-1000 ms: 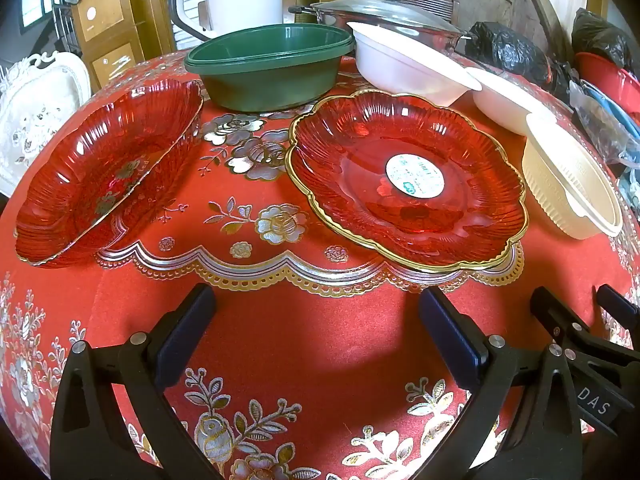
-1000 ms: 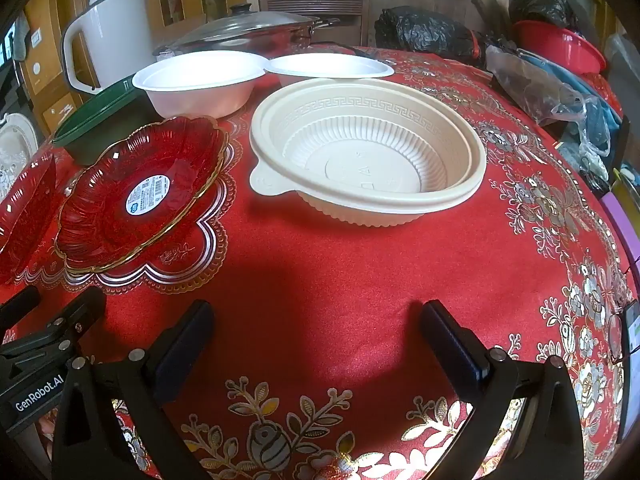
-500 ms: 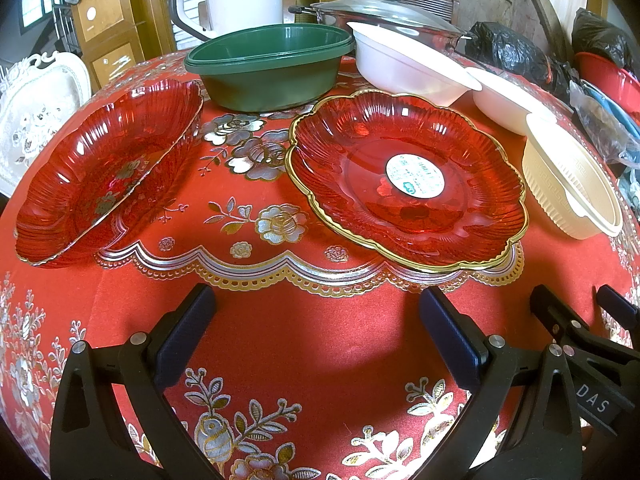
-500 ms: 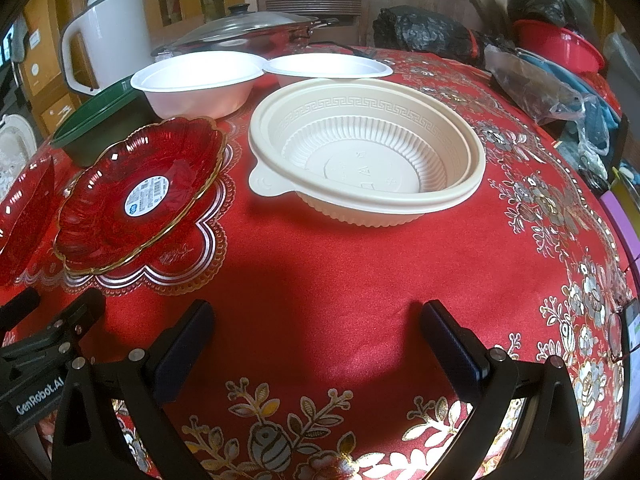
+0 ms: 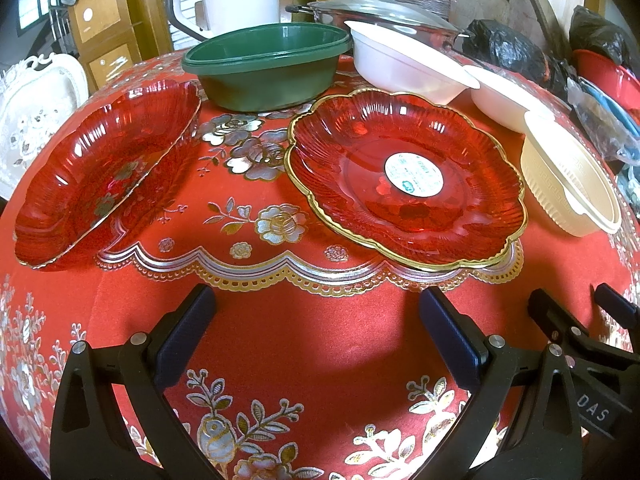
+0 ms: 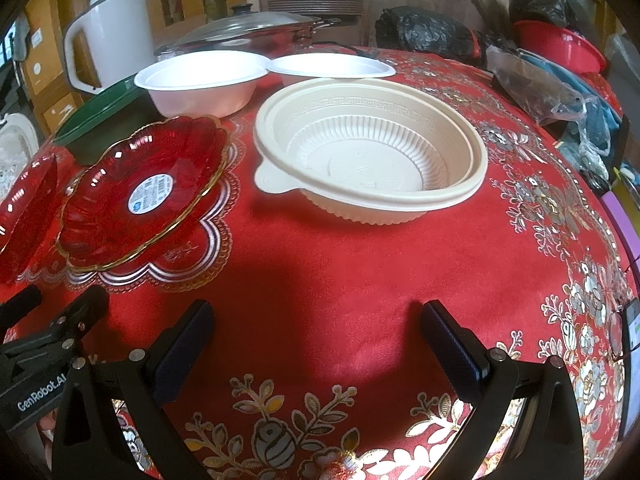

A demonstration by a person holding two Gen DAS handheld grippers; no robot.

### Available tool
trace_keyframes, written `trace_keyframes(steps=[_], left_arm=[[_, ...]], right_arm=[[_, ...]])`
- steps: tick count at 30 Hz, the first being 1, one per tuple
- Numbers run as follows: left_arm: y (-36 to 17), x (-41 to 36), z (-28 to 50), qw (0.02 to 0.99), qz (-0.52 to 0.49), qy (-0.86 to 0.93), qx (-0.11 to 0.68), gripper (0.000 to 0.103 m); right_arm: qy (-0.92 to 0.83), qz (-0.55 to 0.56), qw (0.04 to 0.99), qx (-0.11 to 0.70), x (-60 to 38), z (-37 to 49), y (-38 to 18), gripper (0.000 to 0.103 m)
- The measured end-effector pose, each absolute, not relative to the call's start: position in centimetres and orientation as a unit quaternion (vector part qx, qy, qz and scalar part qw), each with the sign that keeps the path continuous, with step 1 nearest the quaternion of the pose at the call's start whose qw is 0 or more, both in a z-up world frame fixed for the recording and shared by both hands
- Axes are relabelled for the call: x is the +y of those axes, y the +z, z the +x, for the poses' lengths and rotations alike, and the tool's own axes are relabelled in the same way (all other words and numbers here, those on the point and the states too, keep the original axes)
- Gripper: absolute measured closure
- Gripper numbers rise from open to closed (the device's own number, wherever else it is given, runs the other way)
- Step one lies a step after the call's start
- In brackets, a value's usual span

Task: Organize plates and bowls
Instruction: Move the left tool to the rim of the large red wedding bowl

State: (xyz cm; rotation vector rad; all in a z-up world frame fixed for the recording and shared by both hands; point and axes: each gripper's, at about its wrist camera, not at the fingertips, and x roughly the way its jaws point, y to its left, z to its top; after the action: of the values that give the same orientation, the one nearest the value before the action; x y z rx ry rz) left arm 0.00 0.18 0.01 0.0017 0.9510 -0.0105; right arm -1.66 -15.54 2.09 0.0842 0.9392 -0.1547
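Both grippers, left gripper (image 5: 316,320) and right gripper (image 6: 316,332), wide open, empty, unmoved since before.

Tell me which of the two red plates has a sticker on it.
The gold-rimmed red plate beside the cream bowl carries a round white sticker at its centre. The other red plate, farther left, has none.

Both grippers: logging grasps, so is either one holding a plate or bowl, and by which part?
Nothing is held. The left gripper and right gripper are open over the tablecloth, short of the dishes.
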Motion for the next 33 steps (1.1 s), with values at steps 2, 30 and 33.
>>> trace_keyframes(steps=[2, 30, 33], left_arm=[[0.1, 0.4, 0.1, 0.888, 0.002, -0.005, 0.460, 0.001], [7.0, 19.0, -3.1, 0.911, -0.043, 0.146, 0.383, 0.002], [7.2, 21.2, -2.4, 0.908, -0.052, 0.160, 0.383, 0.002]], right_arm=[[-0.063, 0.046, 0.890, 0.449, -15.7, -1.8, 2.0, 0.000], [0.141, -0.019, 0.910, 0.390, -0.5, 1.0, 9.4, 0.001], [0.158, -0.028, 0.905, 0.393, 1.9, 2.1, 9.6, 0.001]])
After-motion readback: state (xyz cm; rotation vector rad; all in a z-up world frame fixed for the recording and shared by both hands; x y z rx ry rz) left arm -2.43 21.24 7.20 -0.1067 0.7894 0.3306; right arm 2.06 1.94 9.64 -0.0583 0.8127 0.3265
